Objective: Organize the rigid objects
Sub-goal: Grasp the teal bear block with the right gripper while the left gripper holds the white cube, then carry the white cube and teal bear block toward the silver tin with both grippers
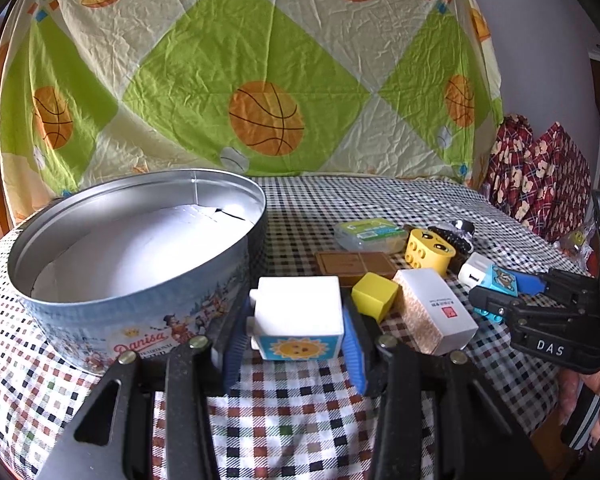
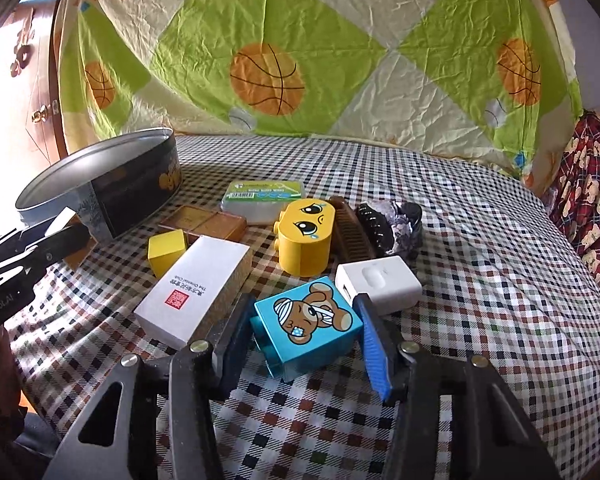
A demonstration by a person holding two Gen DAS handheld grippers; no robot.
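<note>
Seemingly gripped: white block [image 1: 298, 314], half-hidden.

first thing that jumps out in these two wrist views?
Each gripper already brackets a toy block: the left gripper has its fingers either side of the white sun block, the right gripper around the blue bear block. Next, the big open Danisa tin sits just left of the white block, holding only white paper, while the other objects cluster on the checkered cloth to its right.

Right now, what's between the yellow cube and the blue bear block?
The white rectangular box, lying flat. Right wrist view shows it between the yellow cube and the blue bear block, which sits in the right claw.
</note>
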